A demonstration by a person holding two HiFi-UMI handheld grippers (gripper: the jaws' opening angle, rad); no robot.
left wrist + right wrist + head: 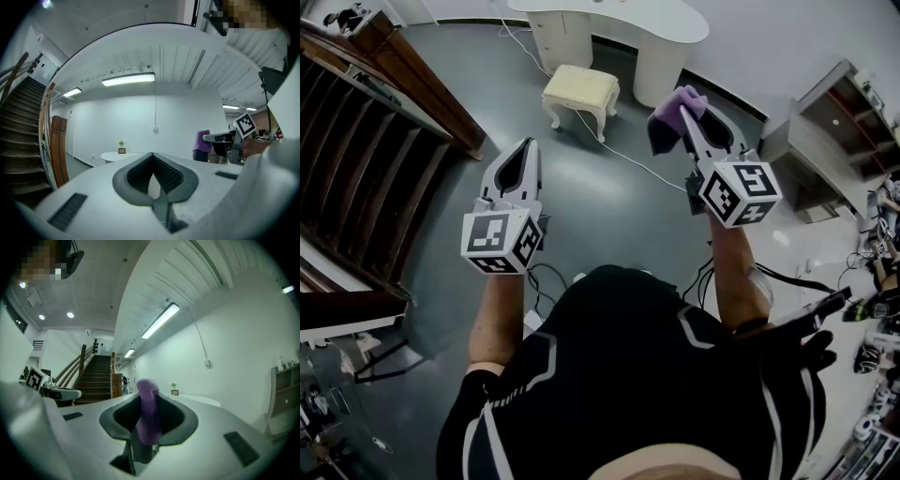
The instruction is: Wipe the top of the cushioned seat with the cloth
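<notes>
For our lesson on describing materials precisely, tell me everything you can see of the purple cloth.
The cloth is purple, soft and fuzzy-looking, bunched into a wad. The jaws of the right gripper pinch it, with its rounded end sticking out past their tips. It is held in the air, apart from the cushioned seat, touching only the jaws.

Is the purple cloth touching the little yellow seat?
Apart. The head view shows the cloth pinched in the right gripper, with grey floor between it and the cushioned seat.
</notes>
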